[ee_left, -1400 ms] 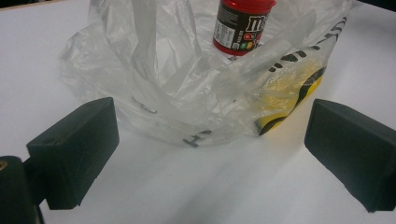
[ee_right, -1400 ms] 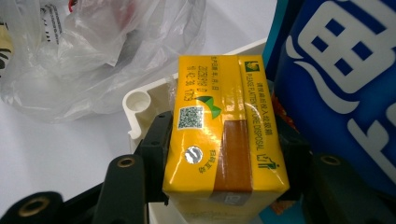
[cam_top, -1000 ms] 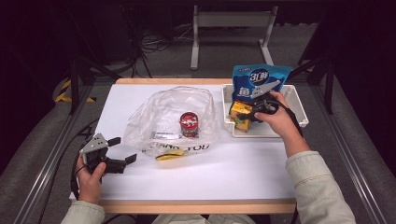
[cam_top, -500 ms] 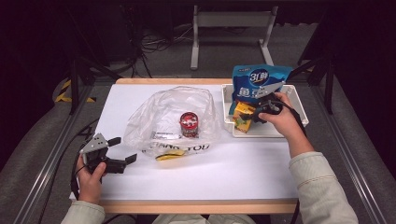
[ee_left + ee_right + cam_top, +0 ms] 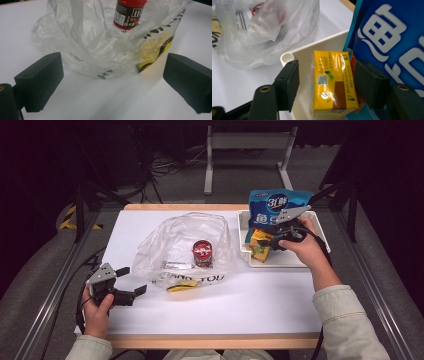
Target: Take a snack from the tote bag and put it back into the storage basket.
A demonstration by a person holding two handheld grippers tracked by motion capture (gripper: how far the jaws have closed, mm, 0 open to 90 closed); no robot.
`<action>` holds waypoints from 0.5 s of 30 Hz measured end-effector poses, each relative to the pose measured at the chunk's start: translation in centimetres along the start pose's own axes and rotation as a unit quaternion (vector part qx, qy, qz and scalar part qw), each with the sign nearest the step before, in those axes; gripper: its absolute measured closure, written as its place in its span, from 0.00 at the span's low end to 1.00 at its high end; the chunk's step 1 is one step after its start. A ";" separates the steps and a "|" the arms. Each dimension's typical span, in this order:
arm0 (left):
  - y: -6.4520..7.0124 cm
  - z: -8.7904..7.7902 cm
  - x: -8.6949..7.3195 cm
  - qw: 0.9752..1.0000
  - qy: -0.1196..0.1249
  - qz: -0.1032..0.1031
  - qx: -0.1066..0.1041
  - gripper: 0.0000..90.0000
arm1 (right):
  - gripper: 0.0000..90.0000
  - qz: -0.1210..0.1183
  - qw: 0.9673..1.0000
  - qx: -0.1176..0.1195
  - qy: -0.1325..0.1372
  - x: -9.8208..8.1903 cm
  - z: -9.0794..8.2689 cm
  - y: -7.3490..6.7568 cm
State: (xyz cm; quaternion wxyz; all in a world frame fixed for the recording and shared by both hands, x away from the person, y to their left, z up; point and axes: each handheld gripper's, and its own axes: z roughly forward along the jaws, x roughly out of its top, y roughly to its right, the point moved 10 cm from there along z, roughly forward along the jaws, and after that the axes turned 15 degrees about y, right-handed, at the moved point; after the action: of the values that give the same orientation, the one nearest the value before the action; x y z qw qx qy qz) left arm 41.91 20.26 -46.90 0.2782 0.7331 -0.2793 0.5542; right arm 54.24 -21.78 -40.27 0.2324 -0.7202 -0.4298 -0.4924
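The right gripper (image 5: 325, 82) has just been spreading its fingers (image 5: 287, 82), released around the yellow carton (image 5: 332, 85) in the white tray (image 5: 280, 260) at three o'clock, beside a blue bag (image 5: 272, 210). The left gripper (image 5: 112, 82), fingers released, faces the clear plastic bag (image 5: 185, 245) holding a red candy tub (image 5: 202, 252) on the white surface (image 5: 240, 295); dark floor surrounds.

Fixed overhead camera facing forward-down; two close jaw-level cameras, all sharing the plastic bag (image 5: 187, 247).

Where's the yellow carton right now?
In the high view the yellow carton stands in the white tray at the table's right, against the blue snack bag, between the right gripper jaws.
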 end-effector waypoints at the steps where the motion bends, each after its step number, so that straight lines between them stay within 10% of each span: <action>1: 0.0 0.0 0.0 1.000 0.000 -0.001 0.000 0.04 | 0.43 -0.001 1.000 -0.003 0.006 0.3 -0.2 -0.1; 15: 0.1 0.2 -0.1 1.000 -0.001 -0.003 -0.001 0.04 | 0.86 -0.001 0.999 -0.009 0.038 1.1 -2.6 -3.1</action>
State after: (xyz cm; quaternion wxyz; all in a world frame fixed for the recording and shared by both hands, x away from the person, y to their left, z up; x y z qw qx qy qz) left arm 41.92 20.04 -46.98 0.2807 0.7338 -0.2782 0.5525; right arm 50.47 -21.66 -38.51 0.2416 -0.7028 -0.4169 -0.5234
